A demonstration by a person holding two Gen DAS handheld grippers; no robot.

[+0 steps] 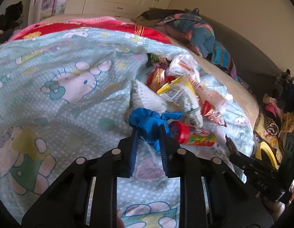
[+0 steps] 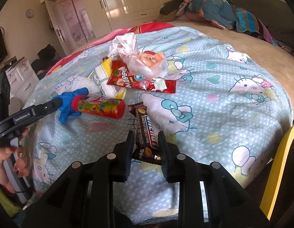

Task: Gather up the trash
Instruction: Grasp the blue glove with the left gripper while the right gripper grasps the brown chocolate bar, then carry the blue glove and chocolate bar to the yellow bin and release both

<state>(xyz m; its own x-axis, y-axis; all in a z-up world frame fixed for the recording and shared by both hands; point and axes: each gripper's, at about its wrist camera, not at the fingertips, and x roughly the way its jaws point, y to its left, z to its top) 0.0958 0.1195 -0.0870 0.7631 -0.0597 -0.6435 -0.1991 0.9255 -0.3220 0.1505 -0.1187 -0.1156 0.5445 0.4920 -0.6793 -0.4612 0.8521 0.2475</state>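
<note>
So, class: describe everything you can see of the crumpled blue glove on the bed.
The crumpled blue glove, thin and rubbery-looking, lies bunched on the cartoon-print bedsheet. The left gripper is shut on it, one finger on each side. It touches the red-capped candy tube and sits just in front of white netted foam.

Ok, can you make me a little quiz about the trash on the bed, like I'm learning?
1. True or false: the left gripper is shut on the blue glove.
2. What does the right gripper hold? A) the candy tube B) the brown bar wrapper C) the red wrapper
3. Fill in: the candy tube lies right beside the blue ____.

Key:
1. True: the glove is pinched between its fingers.
2. B: the brown bar wrapper sits between its fingers.
3. glove
</note>
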